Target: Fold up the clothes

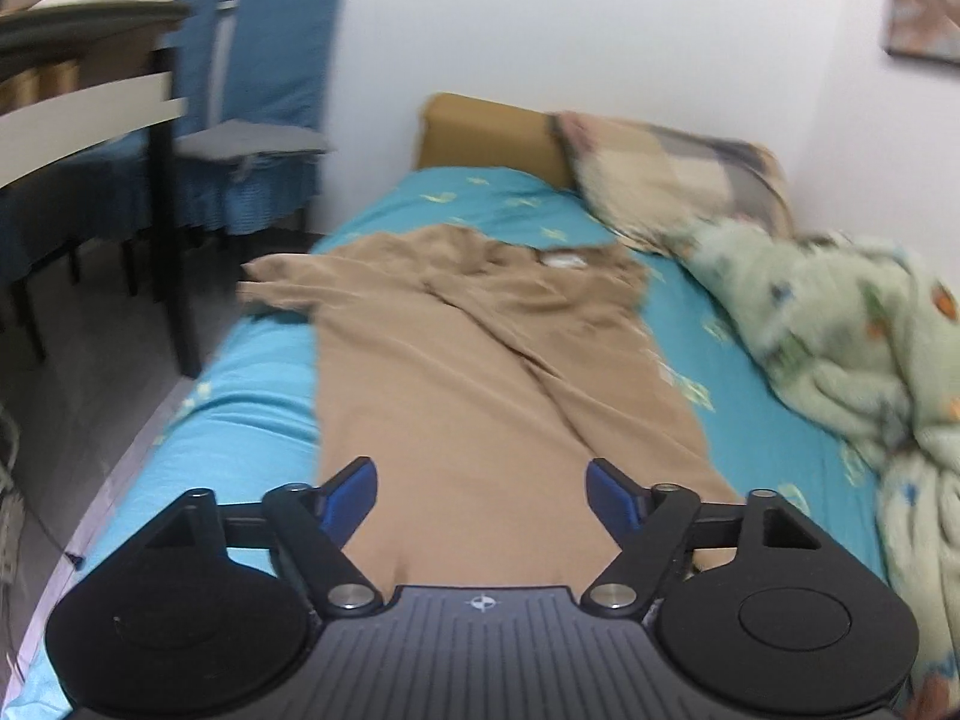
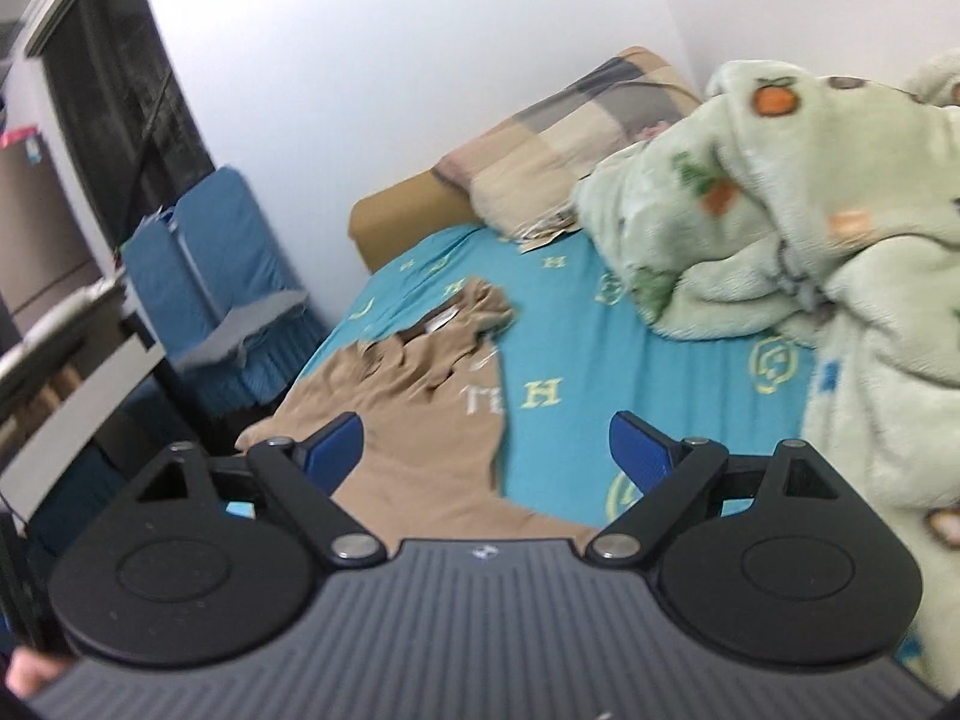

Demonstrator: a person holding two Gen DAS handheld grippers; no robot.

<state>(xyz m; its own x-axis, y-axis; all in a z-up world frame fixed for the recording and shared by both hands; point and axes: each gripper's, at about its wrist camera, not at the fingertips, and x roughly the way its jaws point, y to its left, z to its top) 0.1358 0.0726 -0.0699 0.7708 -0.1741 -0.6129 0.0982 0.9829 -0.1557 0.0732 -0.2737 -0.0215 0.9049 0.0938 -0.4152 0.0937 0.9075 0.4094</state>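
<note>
Tan T-shirt (image 1: 474,360) lay flat on the turquoise bedsheet (image 1: 252,420), collar end toward 12 o'clock, hem toward 6 under the left gripper (image 1: 482,495). One sleeve stuck out at 9 o'clock past the bed edge. White neck label (image 1: 564,259) showed at the collar. Left gripper jaws were wide apart, nothing between them, hovering over the shirt's lower part; contact with the cloth could not be told.

Right wrist view: the right gripper (image 2: 486,450) also had jaws spread apart, empty, its left blue pad (image 2: 333,450) over the shirt and its right pad over bare sheet. White lettering (image 2: 480,399) was visible on the shirt, partly hidden. Green fleece blanket (image 2: 810,228) was bunched at 2 to 3 o'clock, clear of the shirt. Plaid pillow (image 2: 570,138) sat at 12 against the brown headboard (image 2: 396,216). Blue-covered chairs (image 1: 270,90) stood at 10 o'clock beside the bed. Both views motion-blurred.
</note>
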